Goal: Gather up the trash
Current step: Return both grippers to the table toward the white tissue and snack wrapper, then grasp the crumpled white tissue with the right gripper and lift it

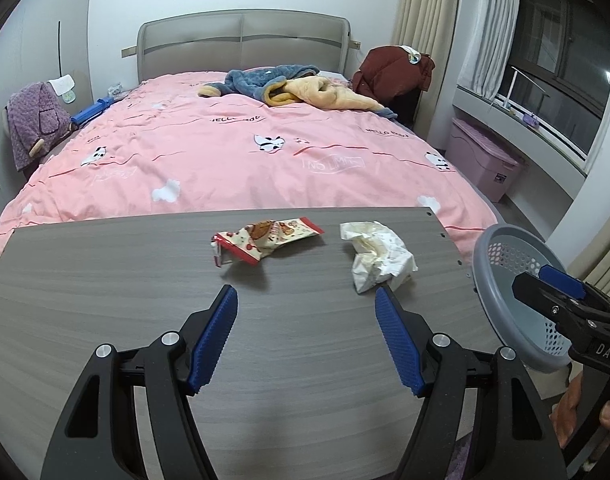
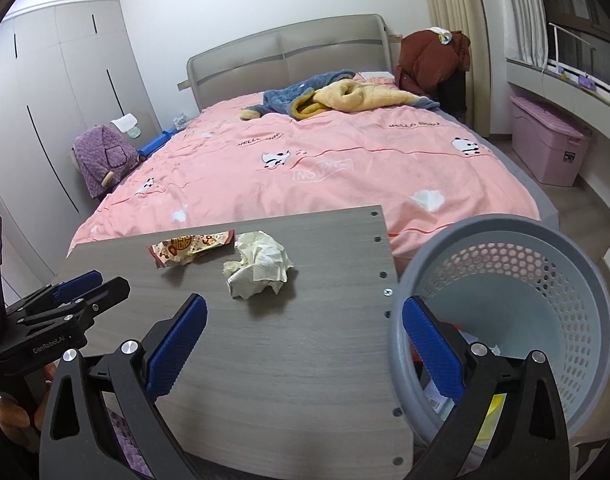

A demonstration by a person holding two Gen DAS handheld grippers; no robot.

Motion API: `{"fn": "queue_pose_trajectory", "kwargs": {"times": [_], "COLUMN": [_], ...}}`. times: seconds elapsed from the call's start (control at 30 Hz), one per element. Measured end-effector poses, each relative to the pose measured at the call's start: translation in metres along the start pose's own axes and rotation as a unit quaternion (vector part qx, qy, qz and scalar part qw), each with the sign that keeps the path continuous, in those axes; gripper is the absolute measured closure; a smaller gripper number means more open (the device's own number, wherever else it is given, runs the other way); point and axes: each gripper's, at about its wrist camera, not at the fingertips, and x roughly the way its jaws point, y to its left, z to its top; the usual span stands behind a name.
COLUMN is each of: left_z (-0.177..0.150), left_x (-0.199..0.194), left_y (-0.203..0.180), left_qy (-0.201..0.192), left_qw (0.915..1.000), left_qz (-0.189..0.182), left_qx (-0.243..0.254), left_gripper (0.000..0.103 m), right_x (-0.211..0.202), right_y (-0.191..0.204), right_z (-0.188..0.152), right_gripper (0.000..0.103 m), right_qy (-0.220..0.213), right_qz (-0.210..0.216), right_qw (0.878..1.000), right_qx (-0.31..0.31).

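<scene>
1. We were at the approach step of collecting trash: both grippers hovered over the board [image 1: 105,280] at the foot of the bed [image 1: 225,152], and neither had taken hold of anything.
2. Our left gripper [image 1: 307,294] stood spread and empty, its blue pads apart above bare wood. Our right gripper [image 2: 305,304] was likewise spread and empty, one finger over the board and the other in front of the bin's rim.
3. Two pieces remained on the board. In the left view the wrapper [image 1: 265,238] lay at about 12 o'clock from the left gripper, and the tissue [image 1: 375,256] at about 1 o'clock, just beyond the right fingertip.
4. In the right view the tissue [image 2: 259,266] lay at about 11 o'clock from the right gripper, with the wrapper [image 2: 191,248] just beside it at its 10 o'clock.
5. The bin [image 2: 505,280] stood just off the board's right edge, at 3 o'clock from the tissue, with some scraps already at its bottom.
6. We judged the next move called for lowering over one piece, straddling it, closing gently, then carrying it to the bin.
7. The wrapper looked flat, crinkled, red and cream, torn open at one end; the tissue was a loose white crumpled wad, likely to squash easily.
</scene>
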Motion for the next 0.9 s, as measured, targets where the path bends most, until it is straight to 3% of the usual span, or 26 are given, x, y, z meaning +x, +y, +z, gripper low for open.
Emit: {"fn": "queue_pose_trajectory", "kwargs": {"times": [0.33, 0.9], "left_z": [0.014, 0.024], "left_x": [0.007, 0.025], "left_y": [0.027, 0.058], "left_qy": [-0.007, -0.001], "left_qw": [0.9997, 0.9999], "left_qz": [0.023, 0.016], "left_qx": [0.000, -0.001], "left_gripper": [0.035, 0.035], "right_x": [0.034, 0.089], "right_y": [0.014, 0.050], "right_z": [0.006, 0.020], "right_gripper": [0.007, 0.007], "right_qy": [0.013, 0.050], "right_qz": [0.007, 0.006], "right_qw": [1.000, 0.999], "right_qx": [0.002, -0.017]}}
